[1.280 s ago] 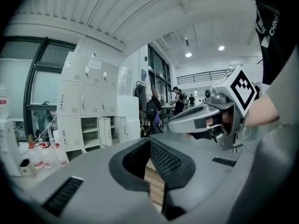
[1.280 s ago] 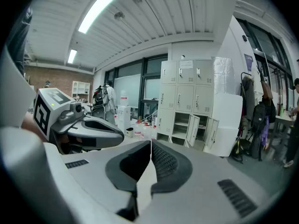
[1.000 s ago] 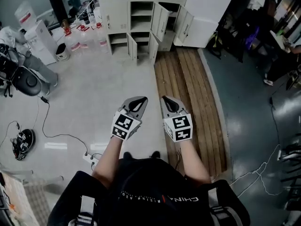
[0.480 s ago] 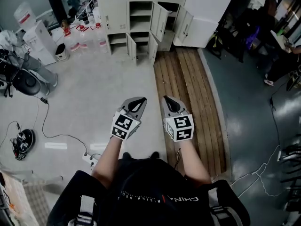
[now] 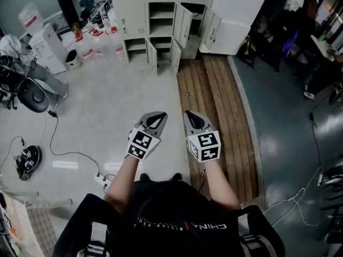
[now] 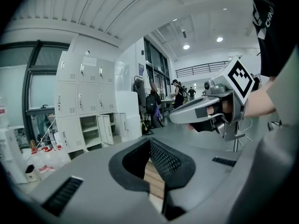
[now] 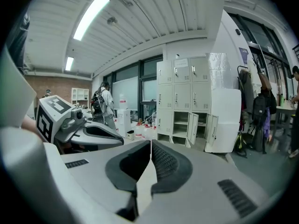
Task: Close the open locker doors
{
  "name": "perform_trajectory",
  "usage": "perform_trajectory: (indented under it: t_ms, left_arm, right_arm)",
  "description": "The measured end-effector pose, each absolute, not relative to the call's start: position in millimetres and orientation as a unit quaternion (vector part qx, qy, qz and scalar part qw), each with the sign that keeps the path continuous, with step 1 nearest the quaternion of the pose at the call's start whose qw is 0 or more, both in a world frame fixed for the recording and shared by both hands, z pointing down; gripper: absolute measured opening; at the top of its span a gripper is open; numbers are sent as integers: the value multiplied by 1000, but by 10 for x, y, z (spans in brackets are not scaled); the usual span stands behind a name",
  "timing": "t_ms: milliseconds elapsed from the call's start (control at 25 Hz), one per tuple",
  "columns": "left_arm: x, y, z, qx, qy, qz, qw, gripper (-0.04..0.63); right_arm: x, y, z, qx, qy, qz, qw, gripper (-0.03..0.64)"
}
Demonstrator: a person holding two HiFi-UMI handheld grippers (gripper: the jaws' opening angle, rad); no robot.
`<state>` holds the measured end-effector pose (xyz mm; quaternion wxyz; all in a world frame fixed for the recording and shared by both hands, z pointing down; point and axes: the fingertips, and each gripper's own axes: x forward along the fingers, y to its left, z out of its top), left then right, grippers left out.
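The cream locker bank (image 5: 161,7) stands far ahead across the floor. Several of its doors hang open: two upper ones (image 5: 184,21) (image 5: 210,28) and two low ones (image 5: 151,52) (image 5: 174,53). Both grippers are held side by side in front of the person's body, well short of the lockers. My left gripper (image 5: 158,114) is shut with nothing in it, jaws meeting (image 6: 150,143). My right gripper (image 5: 189,113) is shut and empty too (image 7: 150,146). The open doors (image 7: 192,127) show past its jaws in the right gripper view, and the lockers (image 6: 88,106) at the left of the left gripper view.
A strip of wooden planks (image 5: 217,116) runs toward the lockers. A tall white cabinet (image 5: 236,15) stands right of them. Bottles (image 5: 96,39), a water dispenser (image 5: 45,47), a chair (image 5: 29,92), cables (image 5: 64,154) and a power strip (image 5: 102,180) lie left. People stand in the background (image 7: 103,104).
The head view has shifted very slightly. Both grippers keep their places and stay shut.
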<state>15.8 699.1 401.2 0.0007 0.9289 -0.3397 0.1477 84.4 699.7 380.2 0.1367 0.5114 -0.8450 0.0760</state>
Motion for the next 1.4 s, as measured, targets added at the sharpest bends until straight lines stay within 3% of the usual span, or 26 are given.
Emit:
perform_trajectory:
  t_ms: [760, 1400]
  left_arm:
    - [622, 7079, 4011, 907, -396, 144, 6, 20]
    - [392, 6394, 4238, 900, -412, 130, 53, 20]
  right_arm:
    - [1618, 7110, 3891, 496, -855, 88, 119, 34]
    - [1535, 6532, 4153, 496, -851, 85, 149, 34]
